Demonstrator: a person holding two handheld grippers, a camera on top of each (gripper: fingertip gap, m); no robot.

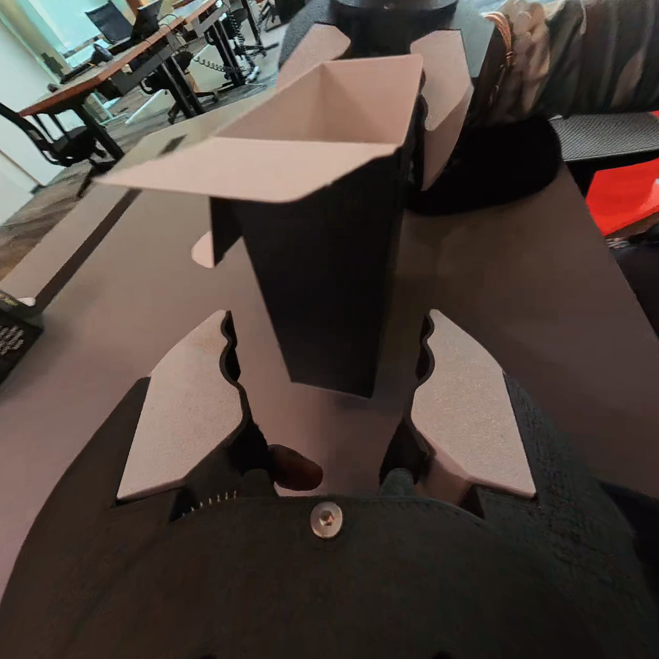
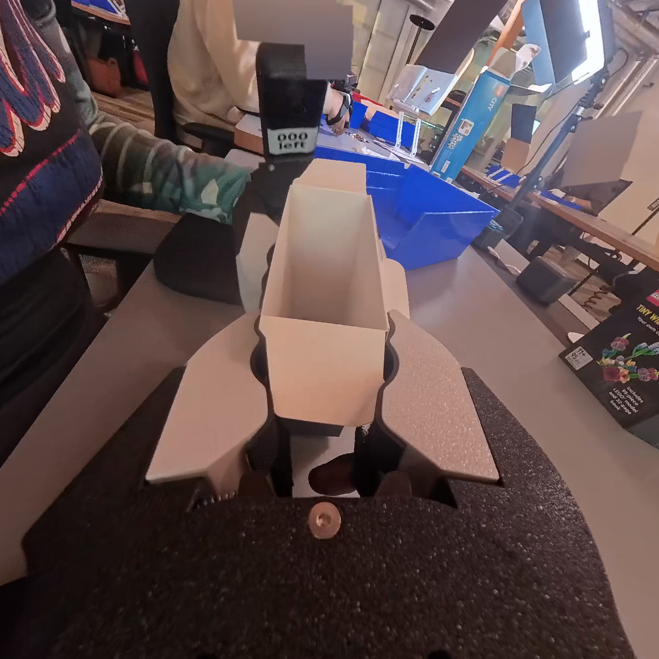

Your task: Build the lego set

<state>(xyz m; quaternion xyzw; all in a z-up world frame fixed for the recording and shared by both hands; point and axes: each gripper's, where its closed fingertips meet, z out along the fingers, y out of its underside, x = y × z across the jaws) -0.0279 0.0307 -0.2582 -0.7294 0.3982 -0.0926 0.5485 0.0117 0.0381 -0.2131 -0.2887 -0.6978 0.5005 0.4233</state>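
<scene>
A small cardboard box (image 2: 321, 267), black outside and white inside, has its top flaps open, and the inside I can see is bare. My right gripper (image 2: 322, 321) is shut on its sides near the open end and holds it tilted above the grey table (image 2: 481, 321). In the left wrist view the box (image 1: 321, 285) points its closed end at my left gripper (image 1: 330, 321), which is open, with the box end just ahead of the fingertips and not touching them. The right gripper's fingers (image 1: 445, 107) show behind the box. The left gripper's black body (image 2: 285, 107) shows beyond the box.
Blue bins (image 2: 438, 228) stand on the table behind the box. A black booklet with flowers on it (image 2: 624, 367) lies at the right. A tall blue box (image 2: 470, 117) stands farther back. A person's sleeve (image 2: 160, 171) reaches in from the left. A black round base (image 1: 492, 171) stands near the box. The grippers' ends are close to 7 centimeters from one another.
</scene>
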